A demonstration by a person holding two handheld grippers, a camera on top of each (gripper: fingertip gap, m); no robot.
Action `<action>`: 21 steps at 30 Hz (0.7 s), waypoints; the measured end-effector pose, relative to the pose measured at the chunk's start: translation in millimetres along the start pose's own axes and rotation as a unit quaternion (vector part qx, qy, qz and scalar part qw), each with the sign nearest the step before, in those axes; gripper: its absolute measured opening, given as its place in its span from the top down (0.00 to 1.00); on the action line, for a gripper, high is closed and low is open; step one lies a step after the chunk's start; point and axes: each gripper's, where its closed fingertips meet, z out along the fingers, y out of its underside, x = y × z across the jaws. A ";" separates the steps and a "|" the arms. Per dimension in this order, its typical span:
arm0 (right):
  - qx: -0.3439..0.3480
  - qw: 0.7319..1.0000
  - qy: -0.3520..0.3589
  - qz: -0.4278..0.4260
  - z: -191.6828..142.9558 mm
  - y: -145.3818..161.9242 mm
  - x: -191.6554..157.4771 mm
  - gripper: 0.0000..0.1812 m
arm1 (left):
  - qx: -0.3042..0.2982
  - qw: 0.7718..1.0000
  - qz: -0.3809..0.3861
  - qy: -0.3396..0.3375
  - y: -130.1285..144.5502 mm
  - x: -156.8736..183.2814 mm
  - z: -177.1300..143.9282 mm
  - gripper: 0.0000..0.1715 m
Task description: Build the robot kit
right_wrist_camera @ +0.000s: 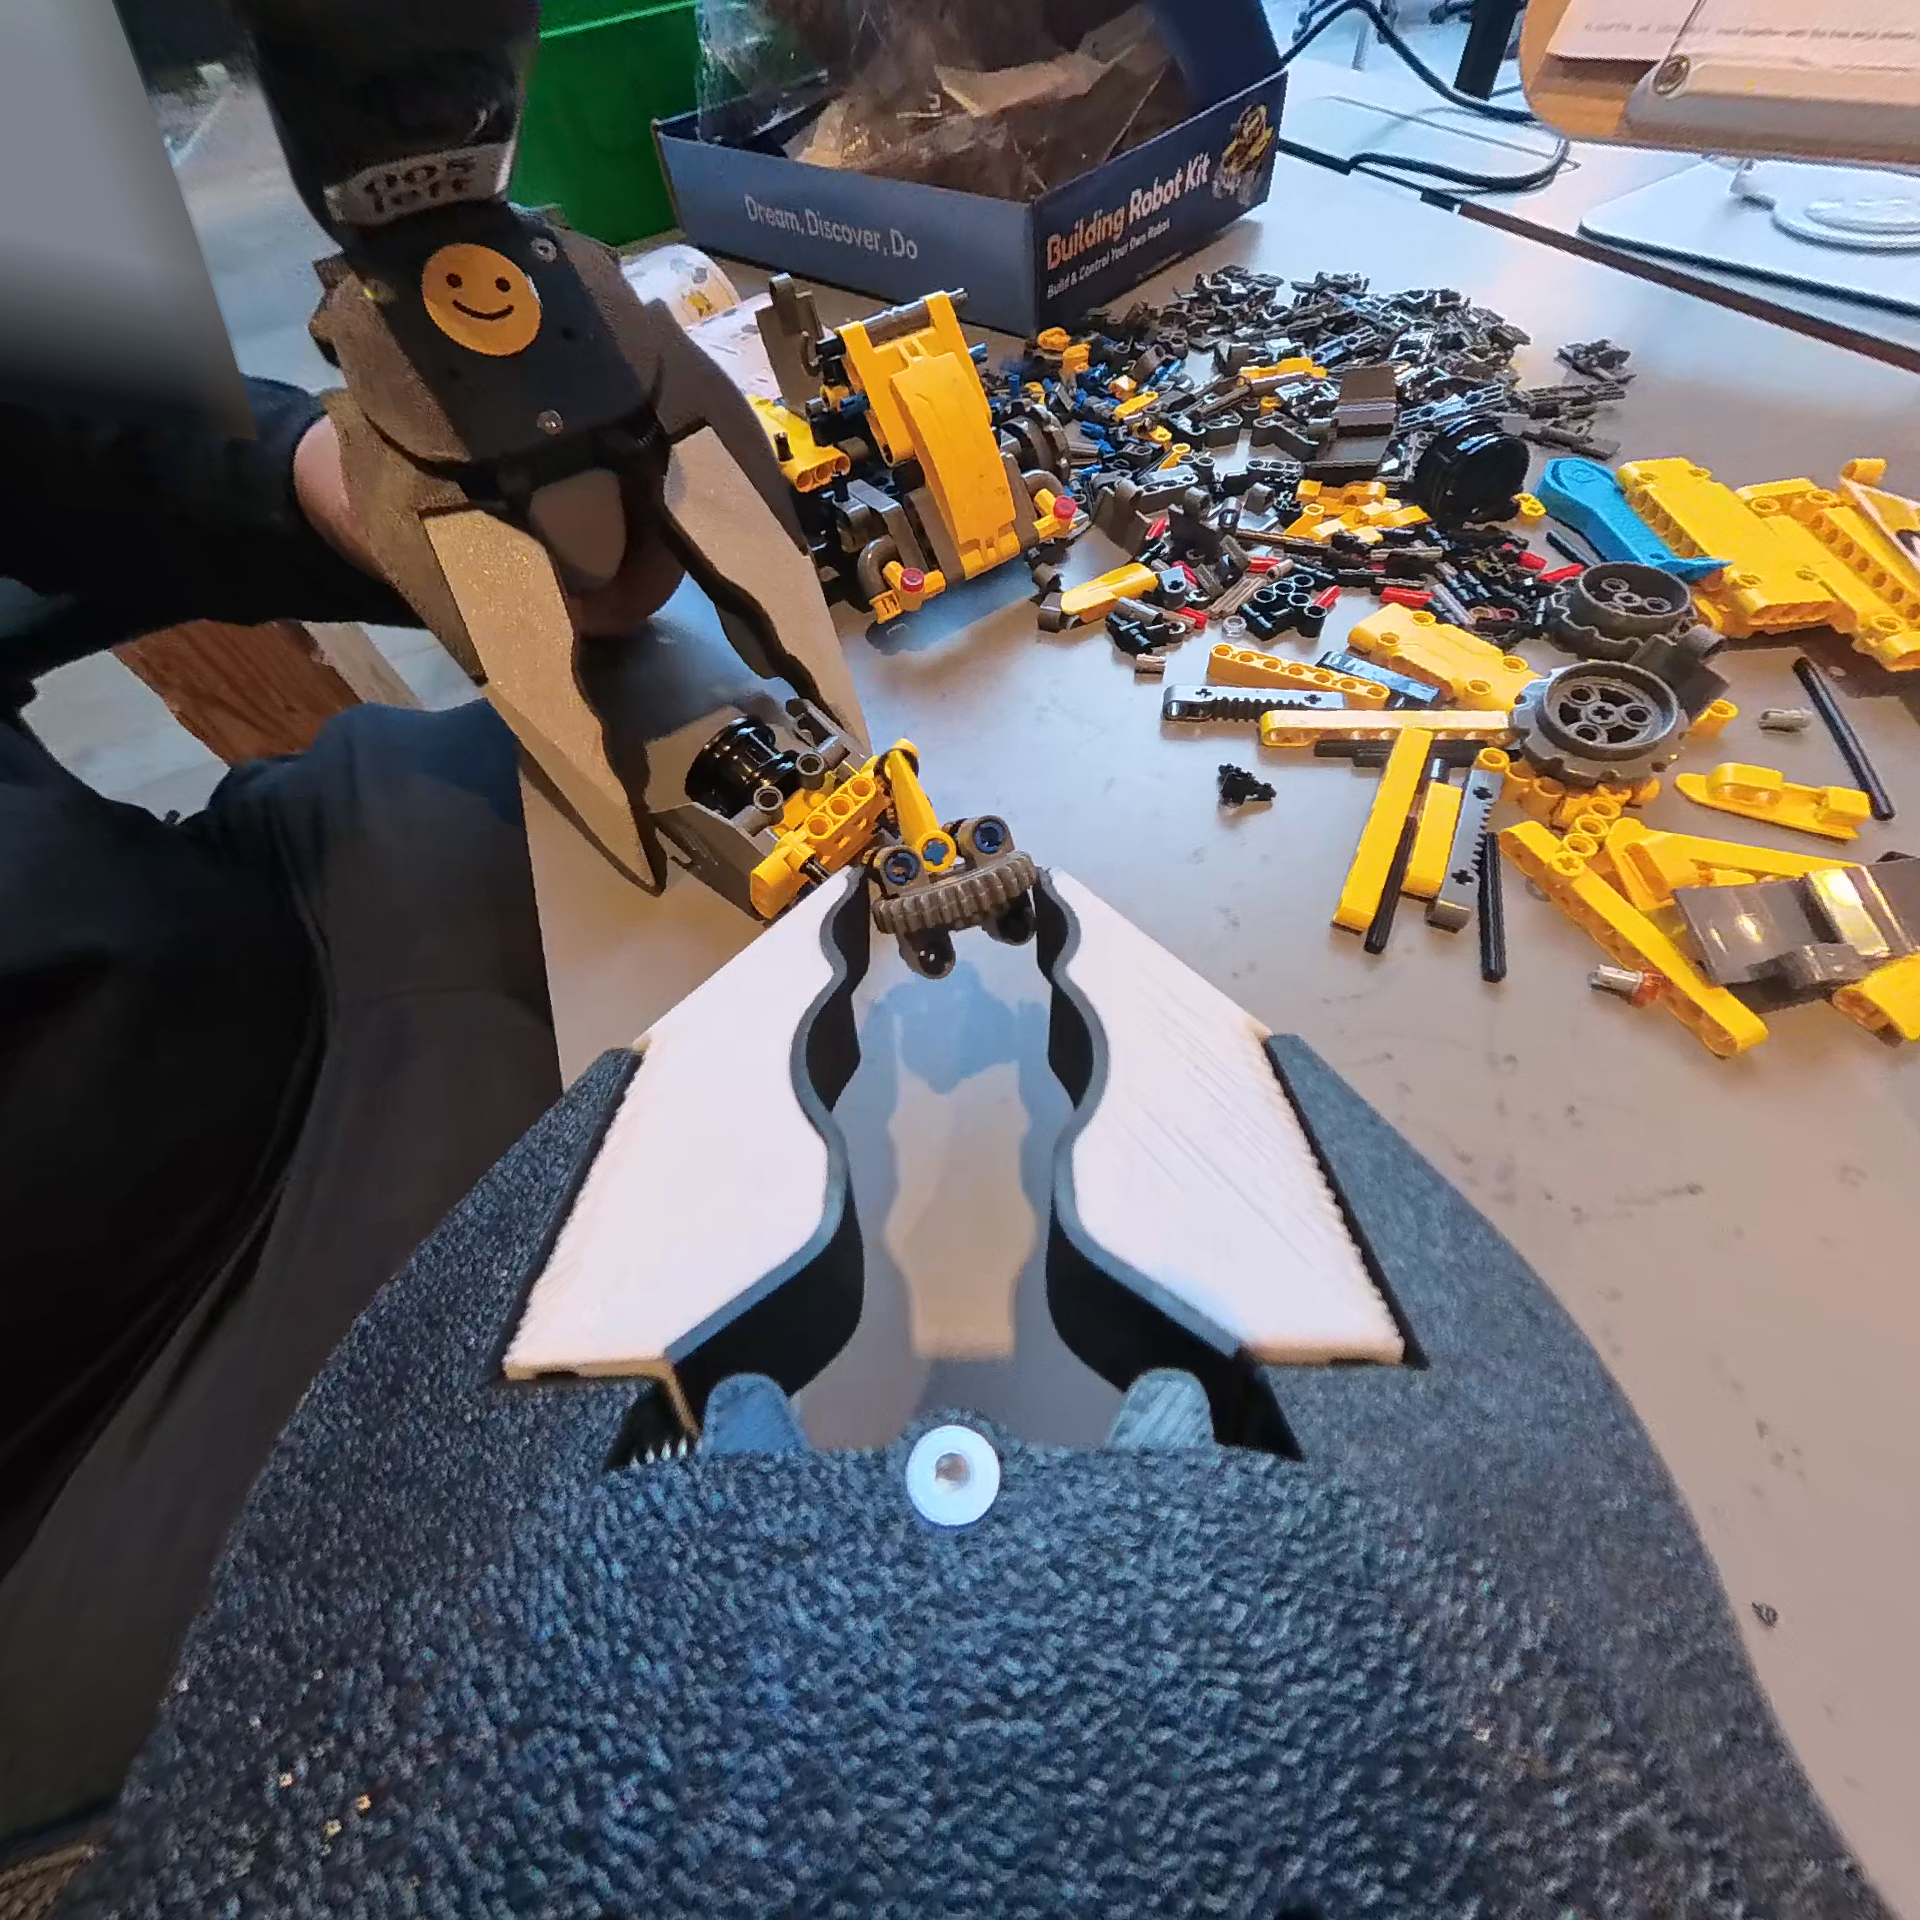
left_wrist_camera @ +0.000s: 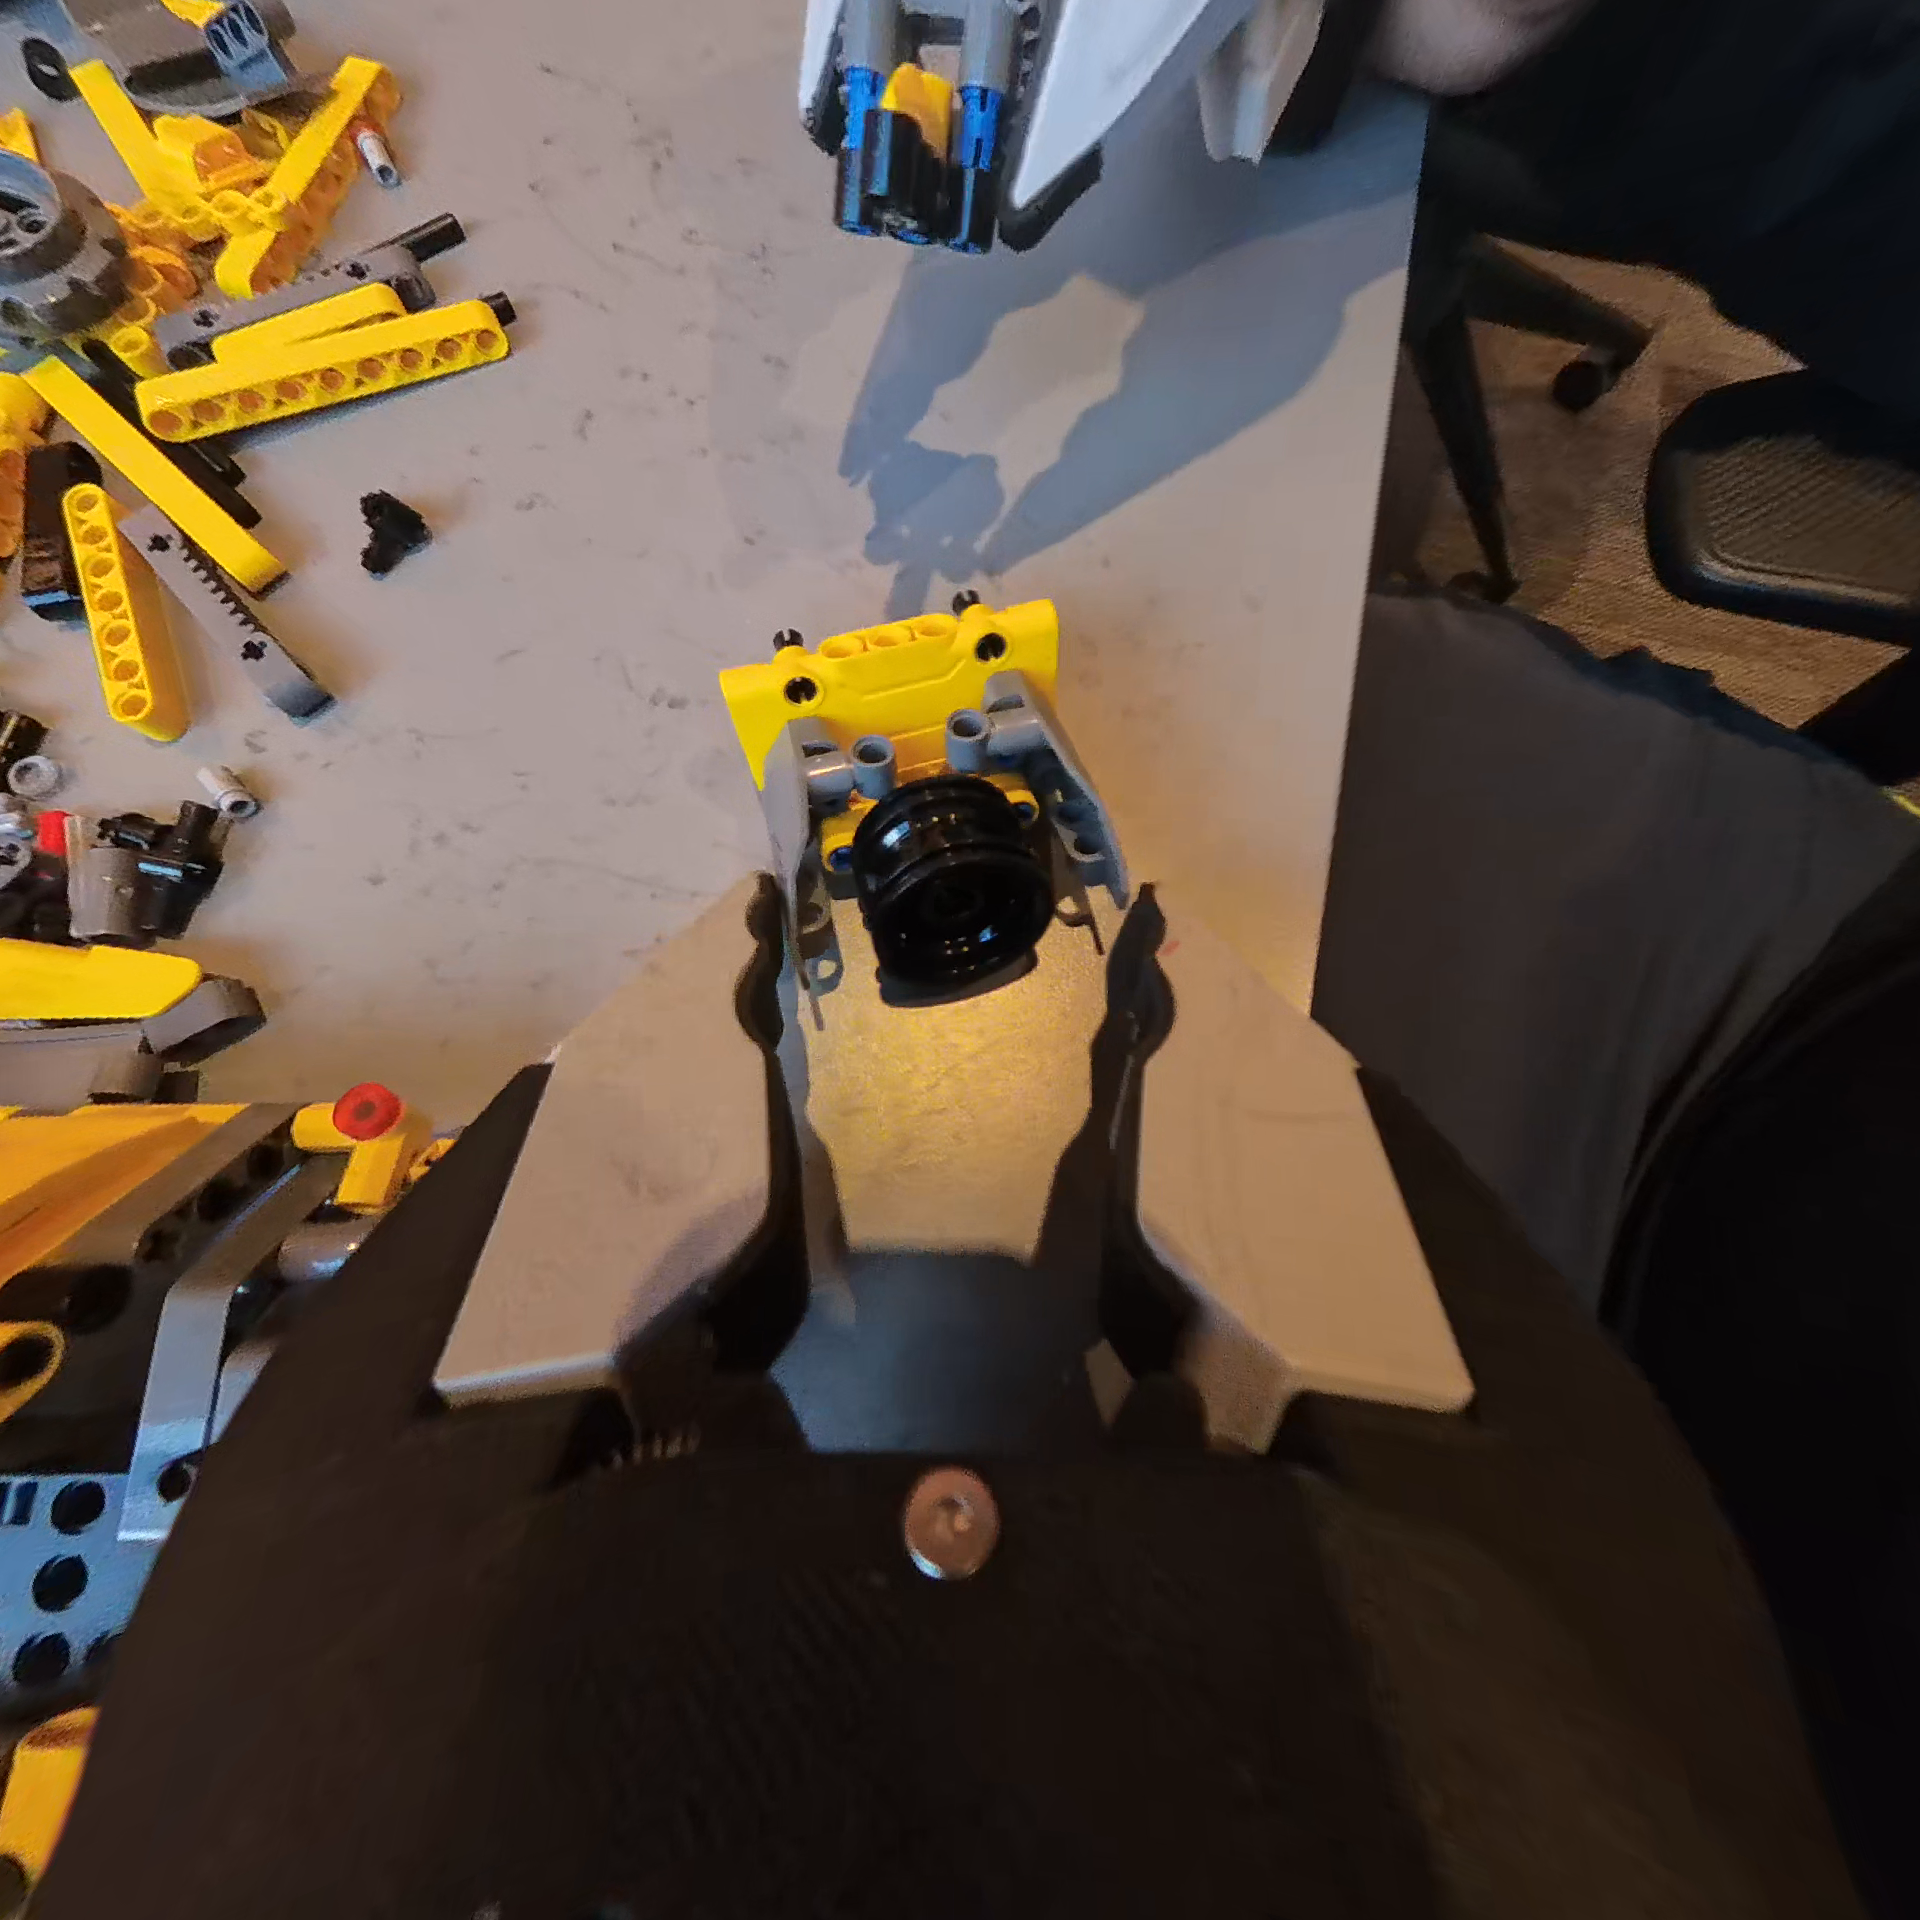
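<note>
We hold the left gripper [left_wrist_camera: 951, 914] with its fingers spread around a small yellow and grey wheel module [left_wrist_camera: 914, 769] with a black wheel hub [left_wrist_camera: 951, 894]; the fingertips seem to touch its grey side panels, but we cannot tell how firmly. This module stands very near the right edge of the table [left_wrist_camera: 644, 436], so we judge that a small push could send it over the edge to the floor. Our right gripper [right_wrist_camera: 951, 914] pinches a small grey gear piece with blue pins [right_wrist_camera: 951, 883] only at the very tips, just beside the module. Such a shallow grip could let the piece twist or drop among the loose yellow beams [right_wrist_camera: 1382, 727] farther in on the table.
</note>
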 end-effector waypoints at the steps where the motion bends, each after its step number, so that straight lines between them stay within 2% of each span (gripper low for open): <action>1: -0.002 1.000 0.001 -0.001 0.6 0.3 0.1 0.83 | 0.001 1.000 -0.002 0.001 -0.2 -0.2 -0.3 0.62; 9: 0.000 1.000 -0.004 -0.006 7.3 -3.1 -0.8 0.83 | -0.001 1.000 0.005 -0.009 0.5 -1.3 0.0 0.62; 21: 0.005 0.999 -0.031 -0.008 22.0 -11.3 -2.6 0.83 | 0.011 0.999 -0.017 0.044 -1.8 6.1 -3.2 0.64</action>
